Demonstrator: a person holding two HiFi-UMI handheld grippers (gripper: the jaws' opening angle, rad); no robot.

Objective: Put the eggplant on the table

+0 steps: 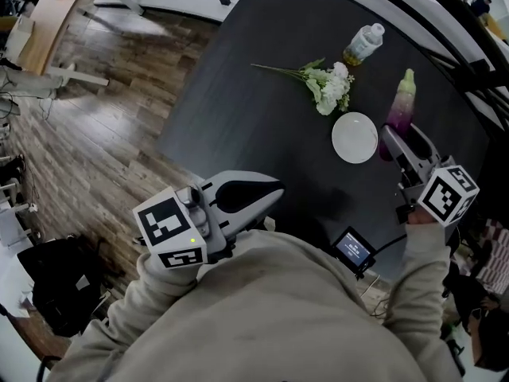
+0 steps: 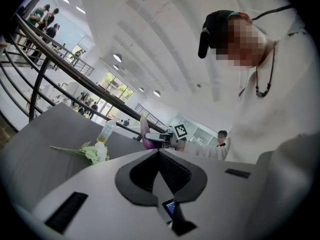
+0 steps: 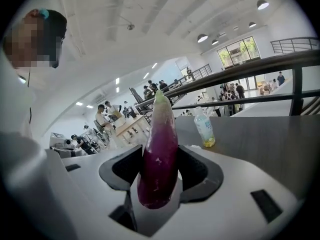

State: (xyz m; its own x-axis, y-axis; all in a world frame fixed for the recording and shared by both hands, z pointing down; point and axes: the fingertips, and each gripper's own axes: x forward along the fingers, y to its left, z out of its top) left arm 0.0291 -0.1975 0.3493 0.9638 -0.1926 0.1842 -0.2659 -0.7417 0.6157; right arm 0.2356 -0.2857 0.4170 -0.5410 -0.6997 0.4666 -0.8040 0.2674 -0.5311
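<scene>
A purple eggplant (image 1: pixel 402 106) with a pale green top stands upright over the right side of the dark table (image 1: pixel 254 126). My right gripper (image 1: pixel 391 140) is shut on its lower half. In the right gripper view the eggplant (image 3: pixel 159 154) fills the gap between the pads, tip pointing up. My left gripper (image 1: pixel 274 191) hangs near the table's front edge, close to my chest. Its jaws meet with nothing between them (image 2: pixel 159 151). From the left gripper view I see the eggplant (image 2: pixel 144 133) and the right gripper (image 2: pixel 161 140) far off.
A white plate (image 1: pixel 355 138) lies just left of the eggplant. Behind it lie a bunch of white flowers (image 1: pixel 326 84) and a plastic bottle (image 1: pixel 364 44). A small screen device (image 1: pixel 355 250) hangs by my chest. Wooden floor (image 1: pixel 103 118) lies left of the table.
</scene>
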